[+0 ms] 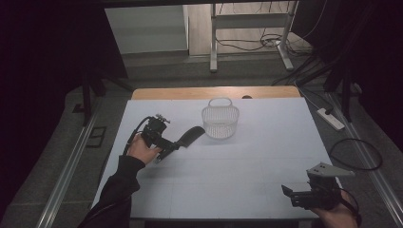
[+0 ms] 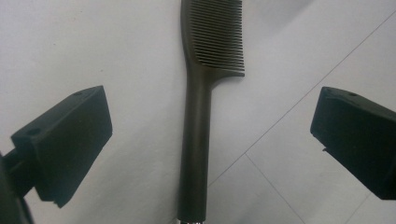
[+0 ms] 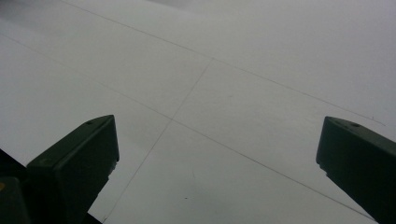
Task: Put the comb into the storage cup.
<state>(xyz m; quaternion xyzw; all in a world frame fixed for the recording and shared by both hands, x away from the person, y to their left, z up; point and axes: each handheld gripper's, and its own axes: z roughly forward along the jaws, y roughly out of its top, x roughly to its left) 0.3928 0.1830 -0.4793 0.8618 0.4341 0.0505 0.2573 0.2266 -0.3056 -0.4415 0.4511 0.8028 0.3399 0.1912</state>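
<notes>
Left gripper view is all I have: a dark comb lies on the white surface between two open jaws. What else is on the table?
Observer: A white wire basket with a handle stands just beyond the comb, toward the table's far edge.
Operator: Does the comb touch the basket?
Observer: Too close to tell; in the high view the comb's toothed end lies right by the basket's left side.
Operator: Where is the other hand-held gripper?
Observer: The right hand-held gripper is at the table's near right corner, jaws open over bare white surface.
</notes>
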